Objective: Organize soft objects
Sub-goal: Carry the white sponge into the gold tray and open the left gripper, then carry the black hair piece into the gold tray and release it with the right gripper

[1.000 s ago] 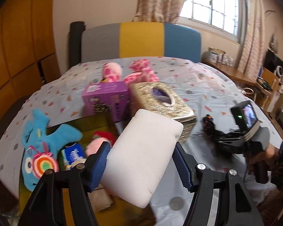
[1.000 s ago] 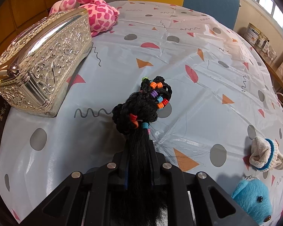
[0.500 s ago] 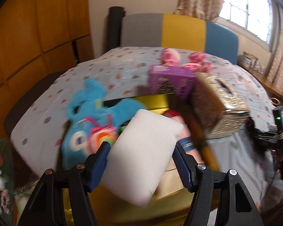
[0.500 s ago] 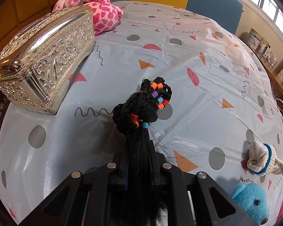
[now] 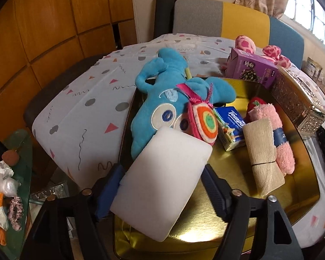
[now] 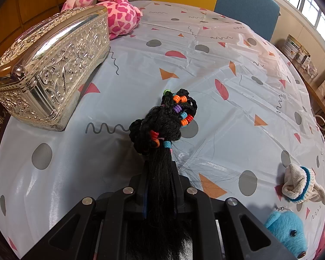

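in the left wrist view, the left hand-held gripper [image 5: 162, 186] sits at the bottom centre of the frame, its blue-padded fingers [image 5: 107, 191] clamped on the two sides of a white foam block [image 5: 162, 182]. the block tilts up and to the right above the near end of a gold tray [image 5: 238, 186]. in the tray lie a blue plush toy [image 5: 162, 99], partly draped over the tray's upper left rim, a tempo tissue pack [image 5: 230, 127], a beige rolled cloth [image 5: 263, 153] and a pink rolled towel [image 5: 279, 136] just beside it. a purple box [image 5: 252, 70] and a silver embossed box [image 5: 296, 101] stand at the tray's upper right.

in the right wrist view, the right hand-held gripper [image 6: 159, 186] at bottom centre is closed on a black beaded hairpiece [image 6: 164, 125], whose braided end rests on the patterned counter [image 6: 227, 65]. the silver embossed box fills the upper left, and a pink spotted plush [image 6: 117, 13] lies behind it. a knitted toy [image 6: 301, 183] and a small blue bear [image 6: 289, 230] lie at the lower right.
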A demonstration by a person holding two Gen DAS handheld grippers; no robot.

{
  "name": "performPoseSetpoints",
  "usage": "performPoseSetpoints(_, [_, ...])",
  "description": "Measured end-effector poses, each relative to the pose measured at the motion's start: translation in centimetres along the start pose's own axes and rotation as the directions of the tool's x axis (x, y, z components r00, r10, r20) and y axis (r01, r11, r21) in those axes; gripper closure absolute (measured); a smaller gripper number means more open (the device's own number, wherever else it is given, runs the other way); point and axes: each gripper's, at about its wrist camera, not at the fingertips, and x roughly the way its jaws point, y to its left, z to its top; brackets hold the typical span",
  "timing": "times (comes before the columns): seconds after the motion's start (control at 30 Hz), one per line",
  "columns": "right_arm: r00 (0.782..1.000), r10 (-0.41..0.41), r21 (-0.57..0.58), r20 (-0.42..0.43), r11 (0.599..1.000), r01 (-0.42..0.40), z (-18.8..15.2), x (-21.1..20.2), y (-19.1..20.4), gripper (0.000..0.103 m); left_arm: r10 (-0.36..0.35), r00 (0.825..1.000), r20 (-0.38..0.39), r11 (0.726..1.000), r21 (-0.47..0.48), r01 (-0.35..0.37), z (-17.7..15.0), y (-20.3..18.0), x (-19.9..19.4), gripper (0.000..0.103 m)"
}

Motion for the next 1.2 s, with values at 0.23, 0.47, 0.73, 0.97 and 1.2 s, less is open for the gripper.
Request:
performPoseSetpoints(0.23, [1.0,-0.004,-0.001,0.0,1.0,0.004,0.0,0.0,0.0,0.089,-0.004,1.0,0.027,1.0,0.004,0.004,0.1,0.0,-0.6,0.01])
performPoseSetpoints(0.47, [1.0,-0.008,-0.003,0.001,1.0,0.008,-0.1,0.0,0.1,0.089,0.02,0.998,0.057,0.999,-0.03,-0.018,0.6,0.7,-1.8,0.009])
performPoseSetpoints(0.73, [1.0,-0.015,-0.01,0.001,1.0,0.015,-0.2,0.0,0.1,0.089,0.069,0.994,0.091,0.997,-0.031,-0.066,1.6,-0.4,-2.8,0.0])
performPoseSetpoints(0.97, [1.0,-0.023,-0.008,-0.003,1.0,0.023,-0.1,0.1,0.2,0.089,0.105,0.989,0.108,0.994,-0.02,-0.104,1.9,-1.3,-3.3,0.0])
performPoseSetpoints(1.2, [1.0,-0.017,0.006,-0.017,1.0,0.017,-0.1,0.1,0.2,0.088,0.114,0.986,0.12,0.994,-0.018,-0.112,1.7,-1.9,-3.4,0.0])
